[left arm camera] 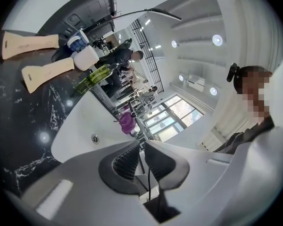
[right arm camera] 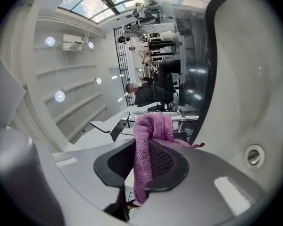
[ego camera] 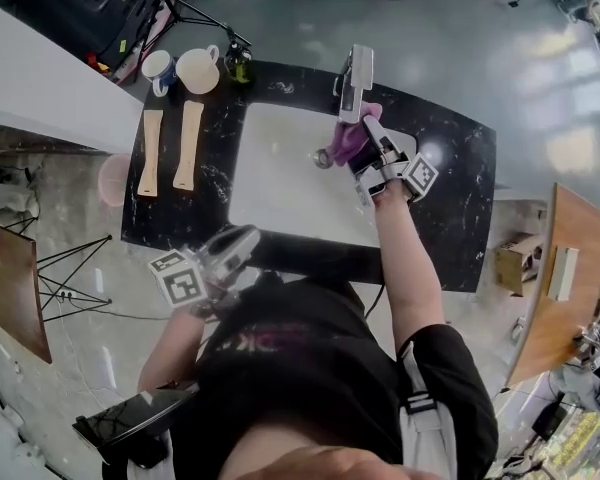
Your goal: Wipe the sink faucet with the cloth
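The chrome faucet [ego camera: 357, 78] stands at the far rim of the white sink [ego camera: 275, 183]. A purple cloth [ego camera: 346, 144] is bunched just below the spout, and my right gripper [ego camera: 366, 128] is shut on it. In the right gripper view the cloth [right arm camera: 148, 140] hangs between the jaws, with the faucet's chrome [right arm camera: 181, 117] right behind it. My left gripper [ego camera: 242, 240] is held at the counter's near edge, away from the faucet; its pads [left arm camera: 126, 160] are nearly together with nothing between them. From there the cloth [left arm camera: 127, 122] shows far off at the sink's back.
Two wooden boards [ego camera: 170, 148] lie on the black marble counter [ego camera: 450, 188] left of the sink. A blue-and-white mug [ego camera: 160, 66], a cream mug [ego camera: 198, 70] and a green bottle [ego camera: 238, 63] stand at the back left. The drain [ego camera: 322, 158] sits beside the cloth.
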`<state>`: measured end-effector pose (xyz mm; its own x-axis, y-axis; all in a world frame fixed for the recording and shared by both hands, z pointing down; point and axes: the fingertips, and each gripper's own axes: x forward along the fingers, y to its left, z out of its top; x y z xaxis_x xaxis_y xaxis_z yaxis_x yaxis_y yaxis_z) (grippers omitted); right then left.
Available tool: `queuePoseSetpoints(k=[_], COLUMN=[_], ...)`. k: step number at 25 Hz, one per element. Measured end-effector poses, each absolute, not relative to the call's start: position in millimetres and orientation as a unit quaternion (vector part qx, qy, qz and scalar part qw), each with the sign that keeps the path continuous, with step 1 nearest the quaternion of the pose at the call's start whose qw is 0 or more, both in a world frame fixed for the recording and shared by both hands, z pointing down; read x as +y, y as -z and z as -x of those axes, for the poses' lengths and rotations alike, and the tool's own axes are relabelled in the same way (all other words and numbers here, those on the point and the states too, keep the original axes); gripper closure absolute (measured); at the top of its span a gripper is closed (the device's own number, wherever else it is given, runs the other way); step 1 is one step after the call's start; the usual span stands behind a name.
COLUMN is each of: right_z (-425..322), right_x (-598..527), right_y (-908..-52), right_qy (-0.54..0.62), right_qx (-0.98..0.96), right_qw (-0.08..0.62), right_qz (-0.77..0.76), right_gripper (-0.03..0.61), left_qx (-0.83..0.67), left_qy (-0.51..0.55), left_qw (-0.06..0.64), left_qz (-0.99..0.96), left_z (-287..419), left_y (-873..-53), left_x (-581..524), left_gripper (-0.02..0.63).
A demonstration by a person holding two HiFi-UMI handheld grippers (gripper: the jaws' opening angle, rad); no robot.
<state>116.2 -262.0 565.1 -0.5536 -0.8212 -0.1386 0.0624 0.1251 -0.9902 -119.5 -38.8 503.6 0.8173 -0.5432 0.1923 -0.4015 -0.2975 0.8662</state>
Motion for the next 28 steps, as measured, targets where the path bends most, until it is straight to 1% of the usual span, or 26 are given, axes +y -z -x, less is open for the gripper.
queuePoseSetpoints(k=[6,9,12,16,18,20,22,23,26,28], right_z=[-118,-106,-84,-64,-64,-79,-118,-144,-218,-255], right_x=[-232,-208,-171,-113,-86,-59,-32,-20,4,12], right_y=[-558,-542,-516,-490,-486,-498,-525,-534,-542,-546], right_qy=[0.581,0.564,0.533,0.498,0.476,0.453,0.431,0.420,0.387,0.369], right_qx=[0.657,0.683,0.725,0.766,0.780,0.784,0.761,0.742,0.700,0.687], right_qw=[0.363,0.349,0.315,0.250,0.207,0.132,0.041,0.008,-0.047,-0.094], right_qz=[0.313,0.307,0.302,0.320,0.348,0.403,0.484,0.522,0.598,0.620], right_gripper=[0.505,0.505,0.505,0.503,0.503,0.503,0.503,0.503,0.503,0.503], left_qx=[-0.275,-0.262,-0.243,-0.208,-0.191,-0.179,-0.170,-0.167,-0.167,-0.174], left_qy=[0.072,0.070,0.066,0.039,0.027,0.024,0.020,0.015,0.005,0.004], left_qw=[0.508,0.503,0.501,0.504,0.500,0.498,0.497,0.498,0.495,0.494], left_qz=[-0.813,-0.821,-0.828,-0.838,-0.844,-0.848,-0.850,-0.851,-0.853,-0.852], left_z=[133,140,143,128,114,99,84,76,55,40], left_y=[-493,-489,-490,-499,-500,-498,-498,-499,-500,-501], left_x=[-34,-34,-30,-25,-24,-23,-17,-15,-10,-6], left_gripper=[0.583,0.583,0.583,0.583,0.583,0.583,0.583,0.583,0.583,0.583])
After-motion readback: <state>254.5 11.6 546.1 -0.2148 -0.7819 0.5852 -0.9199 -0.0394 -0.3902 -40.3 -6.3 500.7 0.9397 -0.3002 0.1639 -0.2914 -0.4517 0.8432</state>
